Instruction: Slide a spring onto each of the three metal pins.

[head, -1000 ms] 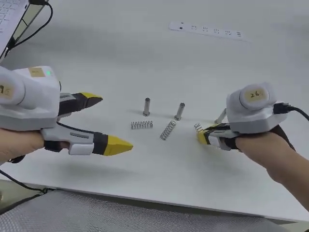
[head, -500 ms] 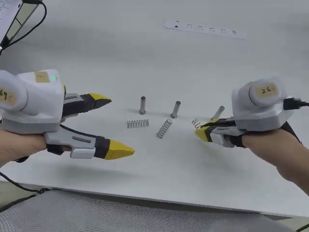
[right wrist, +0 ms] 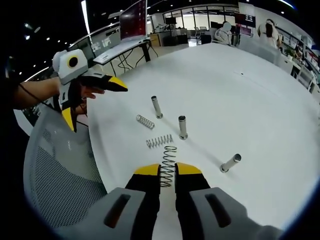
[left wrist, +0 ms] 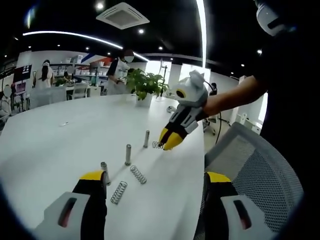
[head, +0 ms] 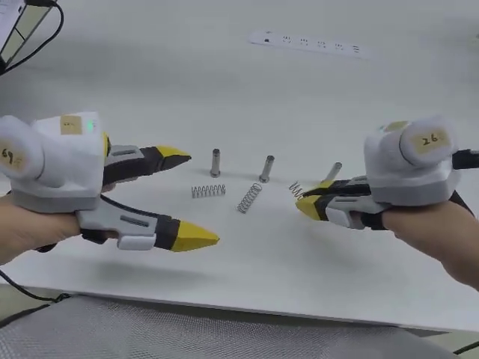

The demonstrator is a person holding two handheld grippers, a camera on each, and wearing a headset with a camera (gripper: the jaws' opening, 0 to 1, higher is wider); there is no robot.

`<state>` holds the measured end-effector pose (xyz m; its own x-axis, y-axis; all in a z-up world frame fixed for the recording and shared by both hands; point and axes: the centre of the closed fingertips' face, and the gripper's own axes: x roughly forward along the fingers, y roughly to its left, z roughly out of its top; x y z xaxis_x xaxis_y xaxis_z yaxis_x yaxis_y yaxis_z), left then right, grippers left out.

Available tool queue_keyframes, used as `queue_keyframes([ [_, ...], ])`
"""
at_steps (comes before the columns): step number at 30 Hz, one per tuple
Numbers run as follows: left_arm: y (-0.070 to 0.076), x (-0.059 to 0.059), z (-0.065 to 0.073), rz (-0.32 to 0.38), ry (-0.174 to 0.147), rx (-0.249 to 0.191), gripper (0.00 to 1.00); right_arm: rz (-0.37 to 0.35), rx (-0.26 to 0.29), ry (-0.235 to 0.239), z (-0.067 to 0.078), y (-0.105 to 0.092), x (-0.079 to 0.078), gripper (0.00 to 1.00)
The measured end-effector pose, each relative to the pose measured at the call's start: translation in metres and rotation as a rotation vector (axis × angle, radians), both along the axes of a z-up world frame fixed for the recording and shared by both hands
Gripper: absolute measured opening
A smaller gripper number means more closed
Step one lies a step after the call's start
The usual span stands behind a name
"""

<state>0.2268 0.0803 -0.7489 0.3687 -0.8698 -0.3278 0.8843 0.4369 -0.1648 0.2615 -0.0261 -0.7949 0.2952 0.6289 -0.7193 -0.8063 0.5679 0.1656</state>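
Because the spring (right wrist: pixel 169 152), pinched by one end in the right gripper (right wrist: pixel 168 171) at lower centre, looks light and squashy, gentle pressure probably suits it; the left gripper (head: pixel 198 198) hangs spread at left, with the pins (head: pixel 266 168) mid-frame.

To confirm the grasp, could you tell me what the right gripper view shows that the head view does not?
Right gripper view: the right gripper with fingers shut on a spring, and a monitor behind. Head view: that gripper's "26" label and the hand holding it. Both: three pins, two loose springs, the open left gripper.
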Motion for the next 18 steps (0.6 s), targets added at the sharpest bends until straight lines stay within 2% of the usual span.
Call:
queue_keyframes([
  [3,-0.006,-0.001,0.003,-0.008,0.000,-0.023,0.81,0.028,0.011,-0.008,0.004,0.004,-0.004,0.08],
  [7,-0.012,-0.001,0.005,-0.021,-0.006,-0.026,0.87,0.073,0.019,-0.022,0.008,0.008,-0.007,0.08],
  [10,-0.016,-0.002,0.006,-0.033,-0.013,-0.024,0.88,0.137,0.009,-0.050,0.013,0.012,-0.012,0.08],
  [14,-0.024,-0.004,0.009,-0.058,-0.025,-0.027,0.84,0.218,-0.021,-0.102,0.020,0.016,-0.017,0.08],
  [18,-0.031,-0.004,0.009,-0.076,-0.032,-0.027,0.72,0.273,-0.035,-0.124,0.024,0.022,-0.022,0.08],
])
